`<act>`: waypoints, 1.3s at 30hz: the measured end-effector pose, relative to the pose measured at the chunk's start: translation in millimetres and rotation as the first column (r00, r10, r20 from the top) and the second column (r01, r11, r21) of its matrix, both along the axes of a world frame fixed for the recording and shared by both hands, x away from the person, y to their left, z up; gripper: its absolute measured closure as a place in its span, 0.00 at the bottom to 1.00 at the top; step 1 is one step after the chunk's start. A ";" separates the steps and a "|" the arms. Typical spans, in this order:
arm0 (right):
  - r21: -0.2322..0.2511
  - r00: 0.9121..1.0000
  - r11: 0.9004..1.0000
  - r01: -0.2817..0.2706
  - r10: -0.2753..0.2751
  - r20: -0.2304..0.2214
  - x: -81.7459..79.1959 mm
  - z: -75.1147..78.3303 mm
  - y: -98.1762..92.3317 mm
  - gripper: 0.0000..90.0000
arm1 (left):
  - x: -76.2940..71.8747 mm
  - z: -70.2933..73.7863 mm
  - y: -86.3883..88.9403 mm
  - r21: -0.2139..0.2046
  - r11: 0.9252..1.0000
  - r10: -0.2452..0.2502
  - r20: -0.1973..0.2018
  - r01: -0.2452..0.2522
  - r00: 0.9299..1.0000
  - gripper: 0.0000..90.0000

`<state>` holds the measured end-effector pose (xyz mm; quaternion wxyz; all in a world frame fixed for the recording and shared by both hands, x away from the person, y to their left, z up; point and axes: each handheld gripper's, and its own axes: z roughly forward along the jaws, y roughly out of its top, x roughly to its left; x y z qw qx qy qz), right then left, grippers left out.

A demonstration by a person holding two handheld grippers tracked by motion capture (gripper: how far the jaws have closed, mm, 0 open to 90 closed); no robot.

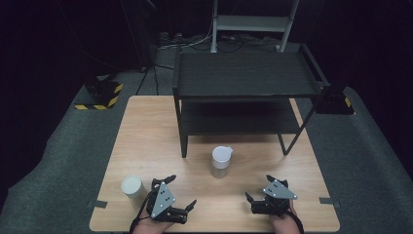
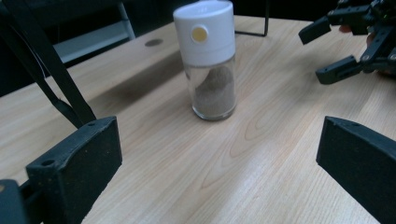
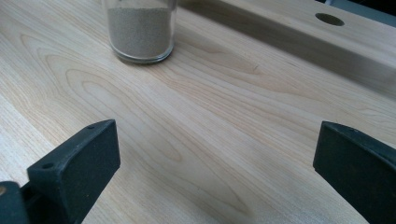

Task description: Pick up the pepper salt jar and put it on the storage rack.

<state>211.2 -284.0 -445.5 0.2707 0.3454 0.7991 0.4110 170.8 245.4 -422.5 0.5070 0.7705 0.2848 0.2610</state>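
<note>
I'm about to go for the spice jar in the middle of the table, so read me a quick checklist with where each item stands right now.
1. Left gripper open: ok, jaws wide apart.
2. Right gripper open: ok.
3. Spice jar upright on the table: ok.
4. Jar cap seated firmly: cannot tell.
5. Path to the jar free: ok, bare wood between it and both grippers.
6. White cylinder beside the left gripper: close, but whether touching, cannot tell.

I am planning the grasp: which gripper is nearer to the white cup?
Left. The left gripper is just right of the cup; the right gripper is far across the table.
</note>
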 end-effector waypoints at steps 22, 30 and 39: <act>-0.004 1.000 1.000 -0.003 0.003 0.002 -0.2 0.1 0.4 0.00 | -18.3 21.1 32.8 -0.072 0.995 0.075 0.057 -0.071 0.996 0.00; -0.002 1.000 1.000 -0.002 0.002 0.002 -0.4 -0.1 0.2 0.00 | -25.2 23.2 47.4 -0.082 0.989 0.128 0.058 -0.123 0.990 0.00; -0.002 1.000 1.000 -0.002 0.002 0.004 -0.6 -0.3 0.1 0.00 | -32.0 24.0 64.3 -0.098 0.978 0.190 0.069 -0.183 0.979 0.00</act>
